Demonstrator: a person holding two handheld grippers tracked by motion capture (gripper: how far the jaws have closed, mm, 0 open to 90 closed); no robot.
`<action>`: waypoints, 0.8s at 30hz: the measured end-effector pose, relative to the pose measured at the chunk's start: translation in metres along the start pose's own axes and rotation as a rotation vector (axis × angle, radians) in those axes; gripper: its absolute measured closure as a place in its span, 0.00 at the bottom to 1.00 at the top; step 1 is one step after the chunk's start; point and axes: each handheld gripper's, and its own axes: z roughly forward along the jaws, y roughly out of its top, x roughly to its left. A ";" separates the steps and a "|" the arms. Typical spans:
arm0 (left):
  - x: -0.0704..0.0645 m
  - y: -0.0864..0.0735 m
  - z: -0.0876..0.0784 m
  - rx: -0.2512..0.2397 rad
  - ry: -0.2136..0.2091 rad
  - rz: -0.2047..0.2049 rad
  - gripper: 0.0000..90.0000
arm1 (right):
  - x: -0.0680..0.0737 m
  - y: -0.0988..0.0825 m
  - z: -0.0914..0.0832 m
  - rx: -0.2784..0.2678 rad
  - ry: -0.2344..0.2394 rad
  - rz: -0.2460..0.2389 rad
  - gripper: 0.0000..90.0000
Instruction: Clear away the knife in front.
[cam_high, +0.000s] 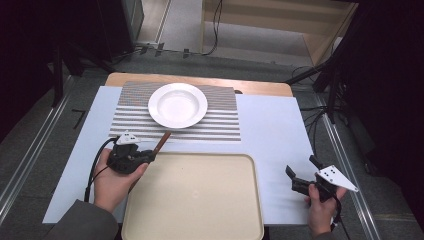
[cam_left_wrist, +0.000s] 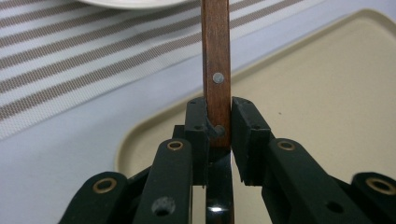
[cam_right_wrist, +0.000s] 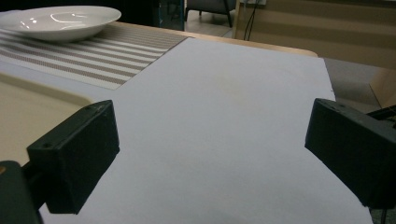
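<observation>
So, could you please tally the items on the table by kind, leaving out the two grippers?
White plate: 1
Striped placemat: 1
Beige tray: 1
Wooden-handled utensil, clamped in the left gripper with its working end hidden: 1
Total: 4

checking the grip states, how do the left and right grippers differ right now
The left gripper is shut on a wooden handle; the right gripper is open and holds nothing. The left sits at the tray by the striped mat; the right hovers over the white sheet. Both are hand-held with black fingers.
</observation>
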 end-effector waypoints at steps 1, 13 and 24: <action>-0.001 -0.002 0.000 0.002 -0.005 -0.006 0.85 | 0.000 0.000 0.000 0.000 0.000 0.000 0.02; -0.010 -0.029 -0.002 0.013 -0.049 -0.043 0.85 | 0.000 0.000 0.000 0.002 -0.004 -0.003 0.02; -0.018 -0.051 -0.003 0.020 -0.061 -0.066 0.85 | 0.001 0.000 0.000 0.007 -0.005 -0.005 0.02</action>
